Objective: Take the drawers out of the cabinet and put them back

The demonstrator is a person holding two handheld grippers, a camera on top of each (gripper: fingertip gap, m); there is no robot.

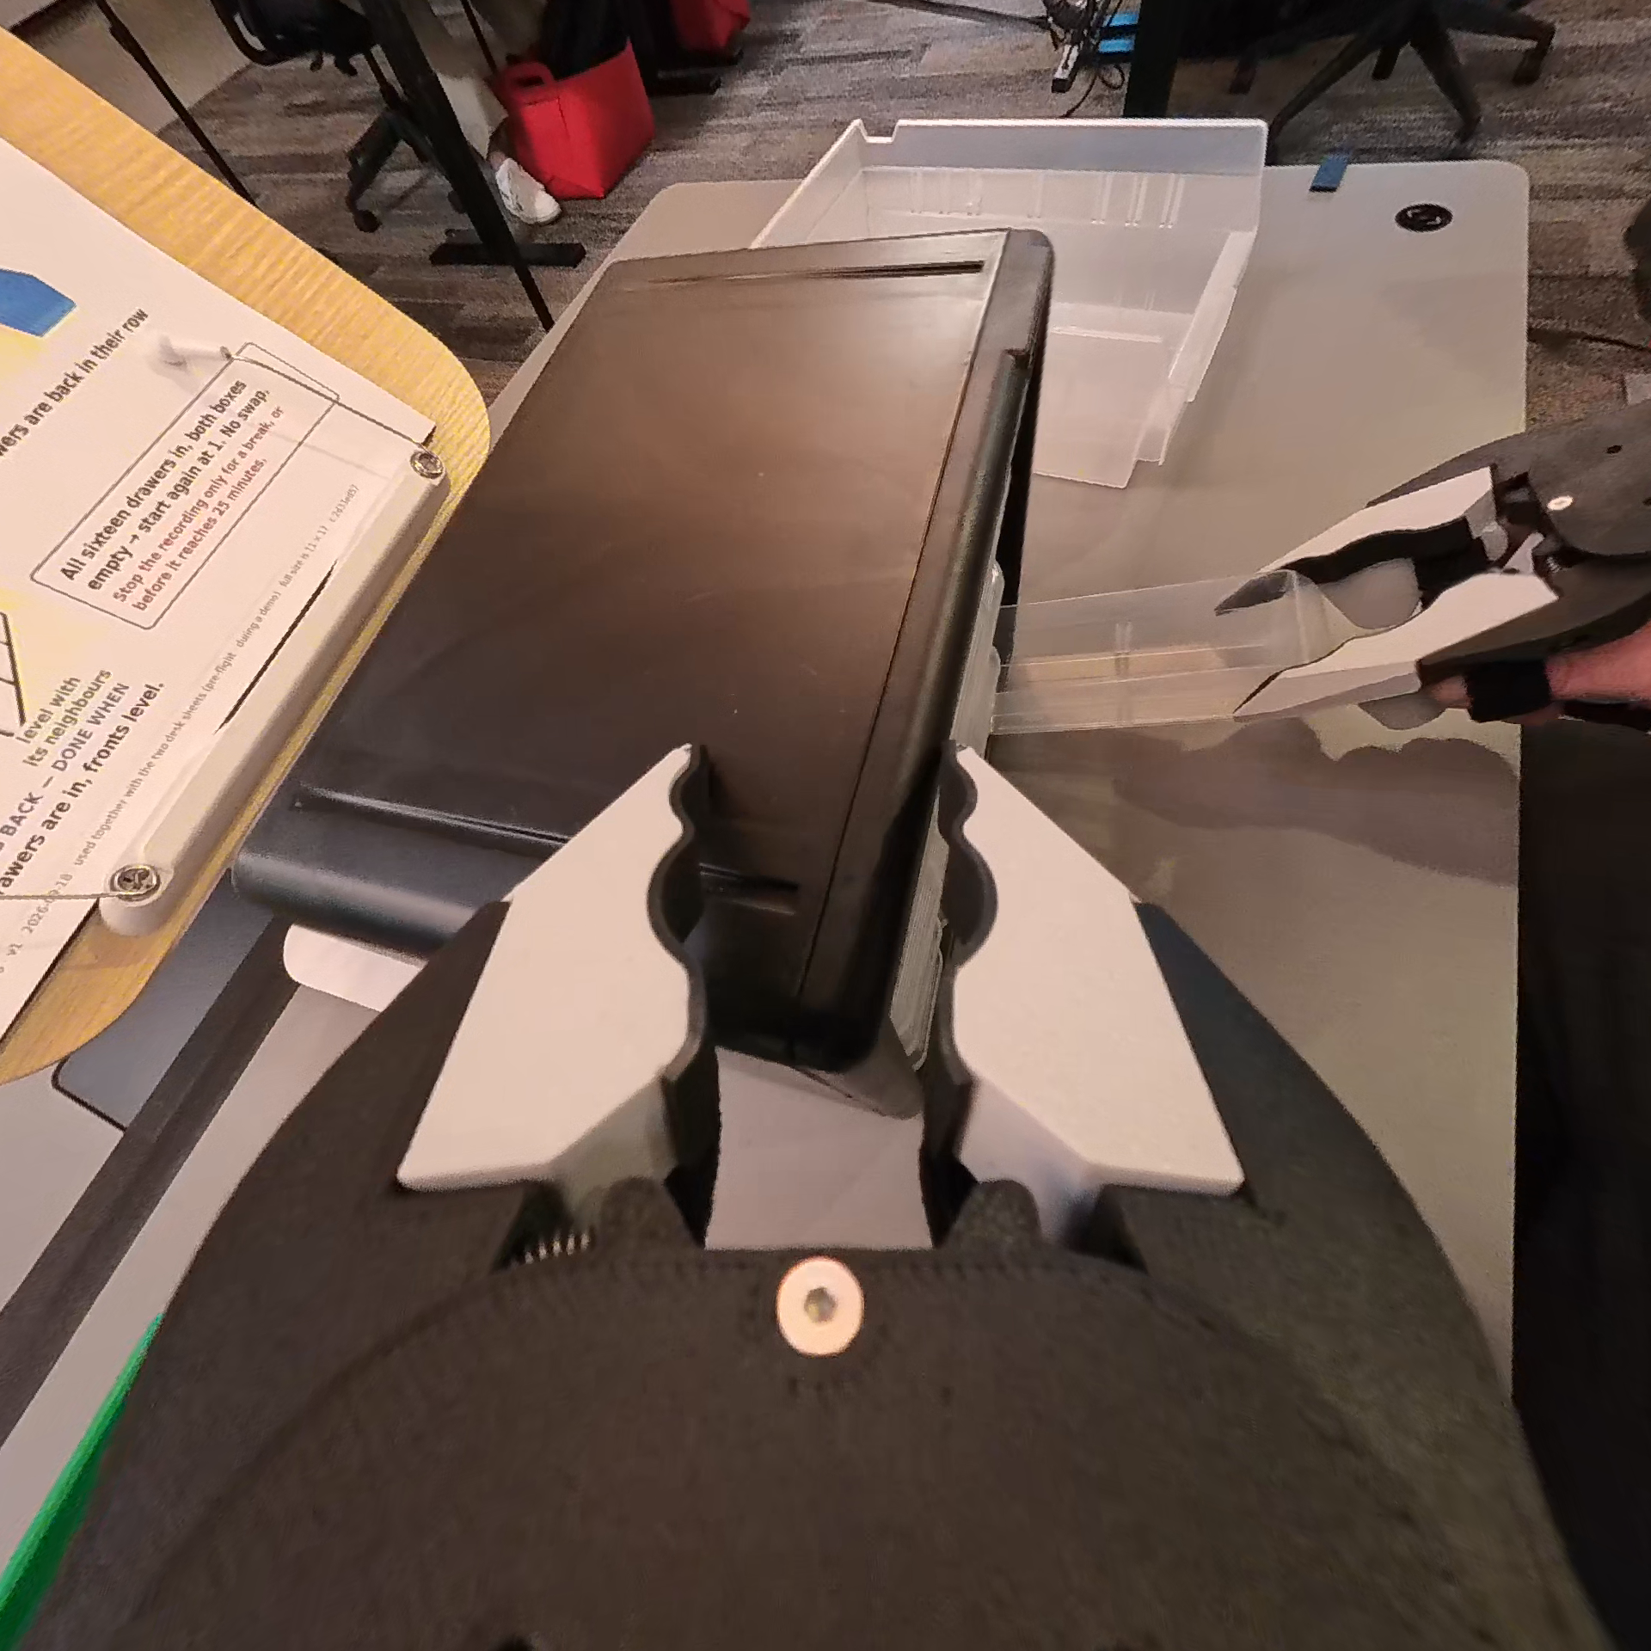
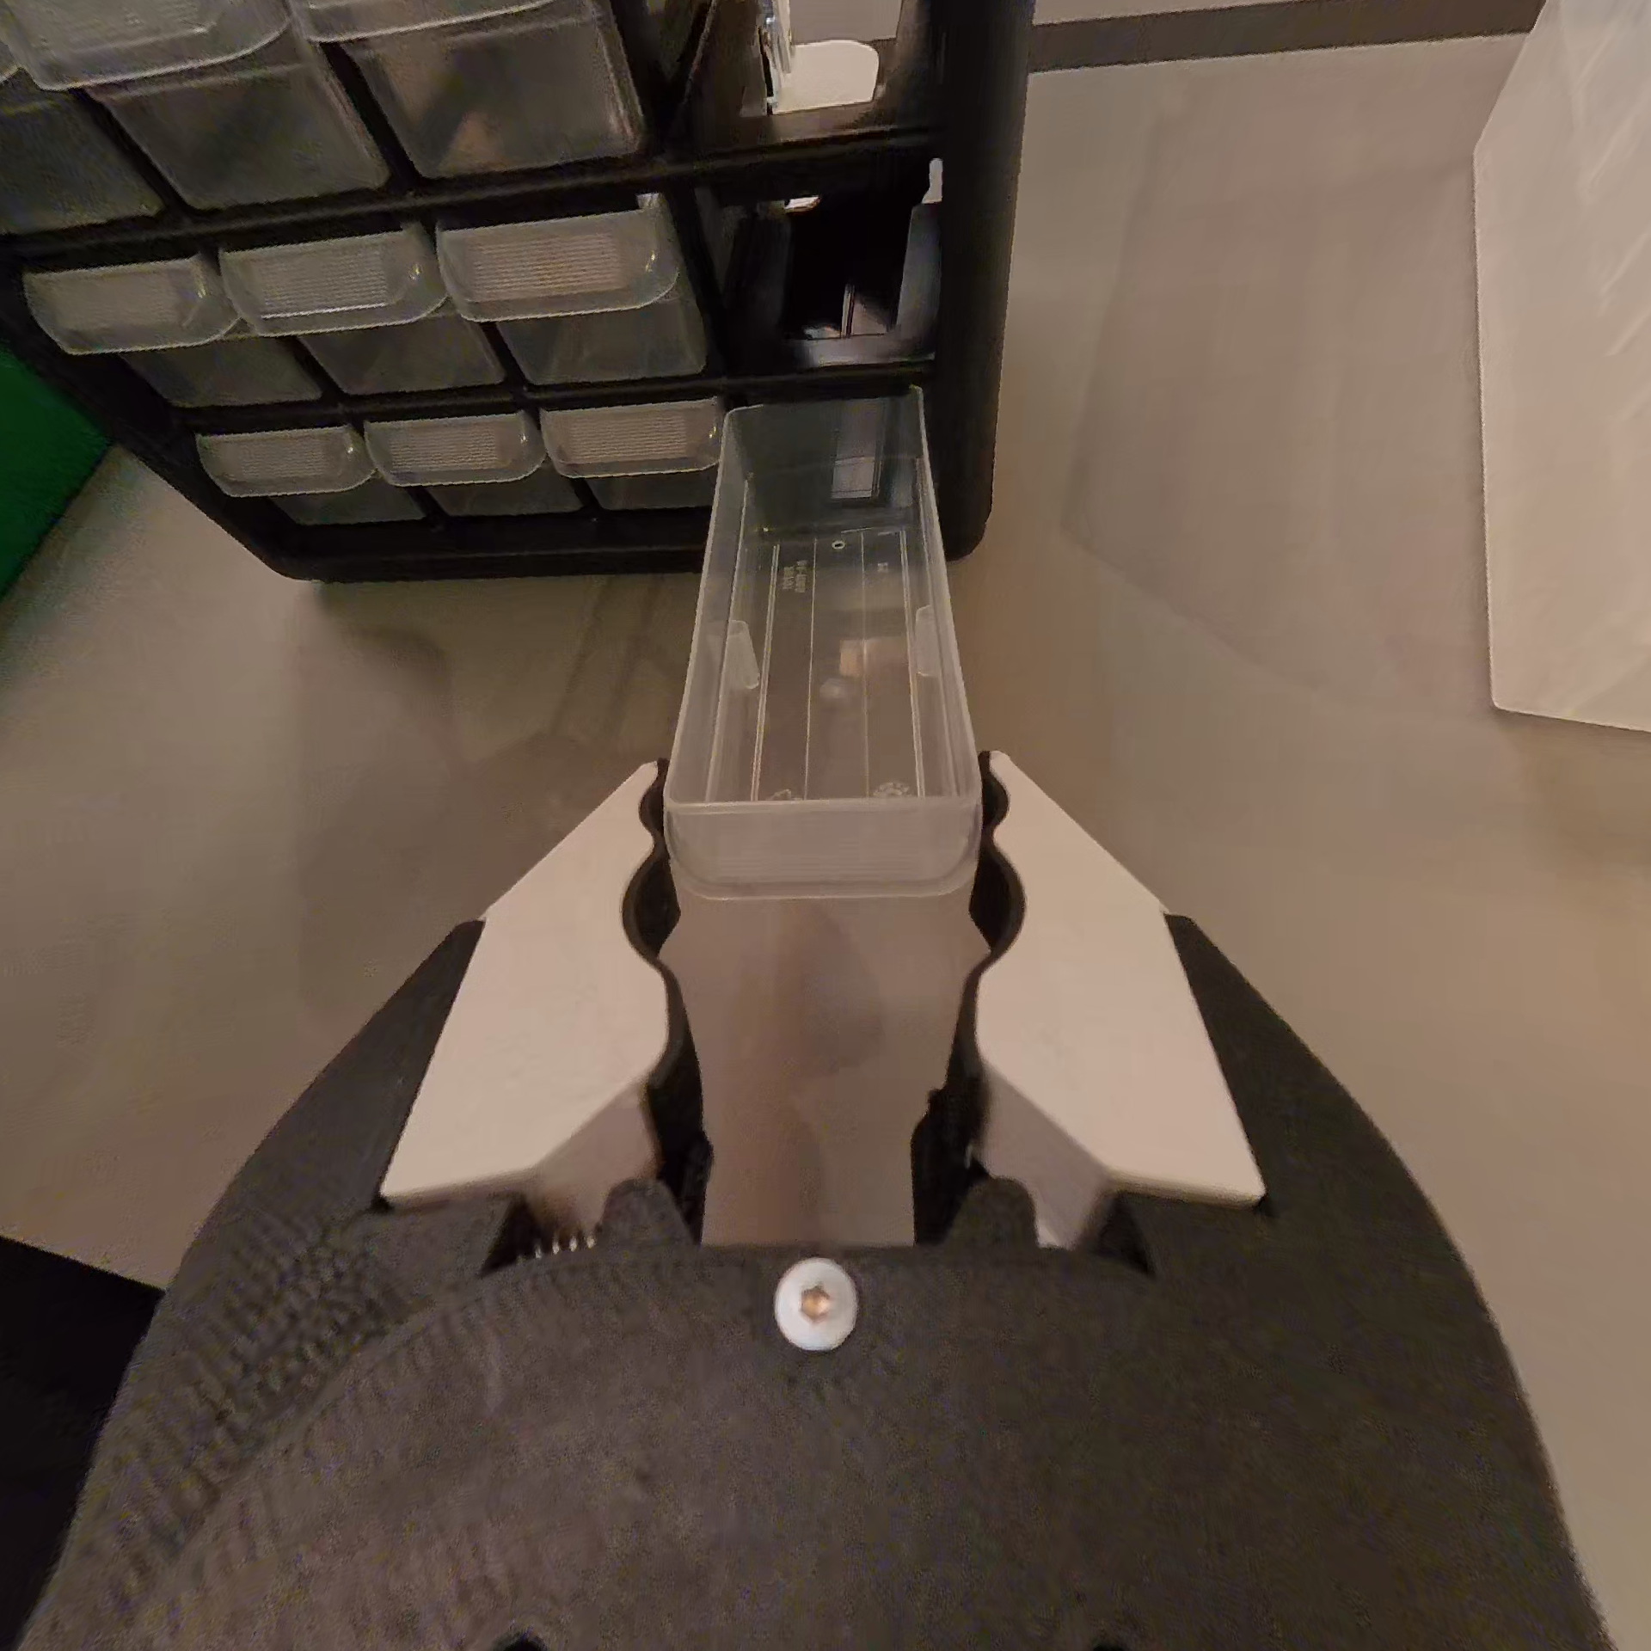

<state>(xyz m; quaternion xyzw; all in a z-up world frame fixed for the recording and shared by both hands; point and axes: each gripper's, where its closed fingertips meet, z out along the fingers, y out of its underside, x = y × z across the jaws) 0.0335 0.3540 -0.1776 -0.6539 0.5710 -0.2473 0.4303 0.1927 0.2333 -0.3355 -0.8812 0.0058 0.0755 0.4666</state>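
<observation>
Grey and glossy, the surface (image 2: pixel 1251 447) carries a black cabinet (image 1: pixel 715 536) of small clear drawers. Beyond it lies a big clear tray (image 1: pixel 1117 295), and carpet, chair legs and a red bag (image 1: pixel 581 116) fill the background. A wooden board with a printed sheet (image 1: pixel 134 491) sits to the cabinet's left.

From above, the left claw (image 1: pixel 826 777) straddles the near top edge of the cabinet, fingers either side of its front rim; whether it actually pinches the rim I cannot tell.

The right claw (image 2: pixel 820 786) is clamped on the front end of a clear drawer (image 2: pixel 831 643), one finger against each side wall. That drawer is drawn most of the way out of the bottom right-hand slot, its back end seemingly at the opening. The slot above it stands vacant, while the neighbouring drawers (image 2: pixel 554 286) sit in place.
</observation>
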